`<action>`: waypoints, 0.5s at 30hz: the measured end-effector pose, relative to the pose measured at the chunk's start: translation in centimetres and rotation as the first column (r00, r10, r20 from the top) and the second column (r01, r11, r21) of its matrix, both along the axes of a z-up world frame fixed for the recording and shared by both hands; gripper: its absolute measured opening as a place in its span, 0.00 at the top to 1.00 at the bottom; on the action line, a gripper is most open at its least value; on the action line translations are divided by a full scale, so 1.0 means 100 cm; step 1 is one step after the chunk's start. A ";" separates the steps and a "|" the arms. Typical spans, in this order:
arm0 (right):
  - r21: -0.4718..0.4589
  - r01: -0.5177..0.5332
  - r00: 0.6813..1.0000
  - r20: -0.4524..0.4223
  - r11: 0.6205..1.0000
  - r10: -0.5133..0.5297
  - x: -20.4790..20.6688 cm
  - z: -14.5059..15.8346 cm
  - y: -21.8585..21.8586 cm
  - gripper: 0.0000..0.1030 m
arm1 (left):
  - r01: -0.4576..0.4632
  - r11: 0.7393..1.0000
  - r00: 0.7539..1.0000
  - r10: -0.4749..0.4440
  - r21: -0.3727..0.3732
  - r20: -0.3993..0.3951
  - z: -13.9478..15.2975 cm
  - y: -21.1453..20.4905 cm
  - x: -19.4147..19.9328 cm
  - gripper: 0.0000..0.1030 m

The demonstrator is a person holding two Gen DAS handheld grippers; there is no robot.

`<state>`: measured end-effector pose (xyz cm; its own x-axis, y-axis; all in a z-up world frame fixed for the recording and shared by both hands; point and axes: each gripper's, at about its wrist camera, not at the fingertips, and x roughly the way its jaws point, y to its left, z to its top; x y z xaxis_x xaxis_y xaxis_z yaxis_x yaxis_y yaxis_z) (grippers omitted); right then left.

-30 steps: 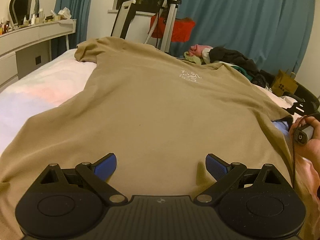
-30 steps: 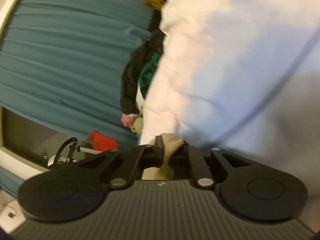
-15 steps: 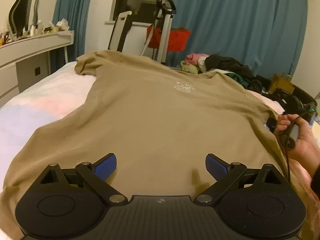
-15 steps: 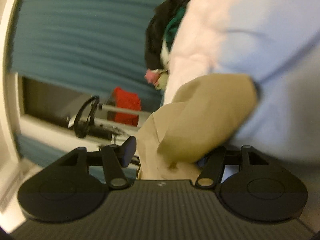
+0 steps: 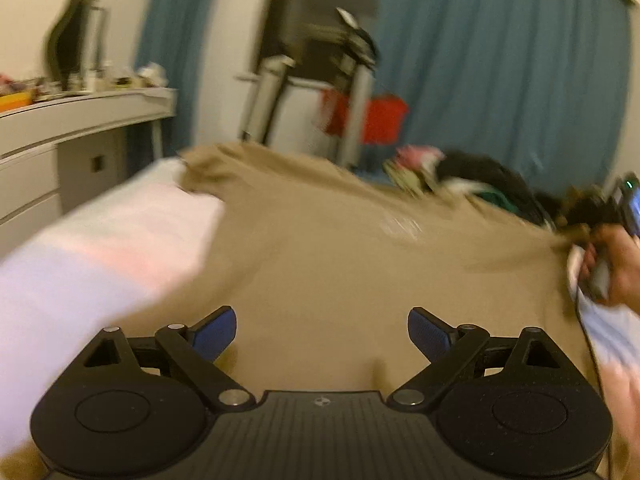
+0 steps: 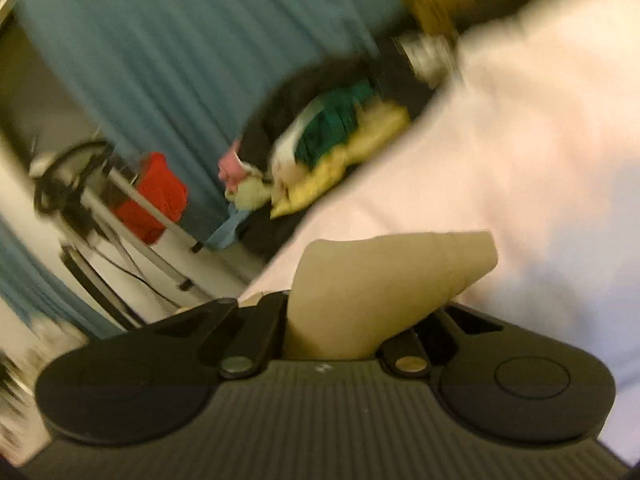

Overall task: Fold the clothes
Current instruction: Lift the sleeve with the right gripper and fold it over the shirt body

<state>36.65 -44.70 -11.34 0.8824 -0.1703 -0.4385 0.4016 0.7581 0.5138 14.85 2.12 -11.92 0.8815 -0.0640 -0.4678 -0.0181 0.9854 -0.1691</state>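
A tan T-shirt [image 5: 340, 248] lies spread flat on the white bed sheet [image 5: 100, 248]. My left gripper [image 5: 322, 336] hovers open over its near hem, the blue pads [image 5: 214, 338] wide apart with only flat cloth below them. In the right wrist view my right gripper [image 6: 352, 320] has its jaws closing on a bunched fold of the shirt's sleeve [image 6: 384, 280], which sticks out ahead of the black fingers. The left wrist view shows a hand [image 5: 612, 272] at the right edge, where the shirt's right side is lifted off the bed. Both views are blurred.
A pile of mixed clothes [image 5: 472, 176] lies at the bed's far right corner, also seen as the pile [image 6: 332, 136]. A white desk [image 5: 80, 120] stands left of the bed. A metal stand with red cloth [image 5: 380, 120] and blue curtains [image 5: 500, 60] are behind.
My right gripper opened, then shut again on the tan sleeve, rolled and rose with it. The shirt's right side lifted. My left gripper rose slightly, still open.
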 end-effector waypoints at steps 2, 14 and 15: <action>-0.183 -0.022 1.000 -0.017 0.983 0.019 0.000 0.026 0.029 0.91 | -0.032 0.999 0.999 0.032 -0.026 0.015 0.011 0.016 -0.002 0.08; -0.740 -0.195 0.977 -0.089 0.644 0.193 0.029 0.051 0.256 0.91 | -0.126 0.976 0.992 0.118 -0.179 -0.053 0.016 0.086 -0.005 0.07; -0.760 -0.230 0.969 -0.121 0.607 0.215 0.033 0.040 0.276 0.91 | -0.127 0.976 0.991 0.118 -0.179 -0.061 0.012 0.087 -0.003 0.07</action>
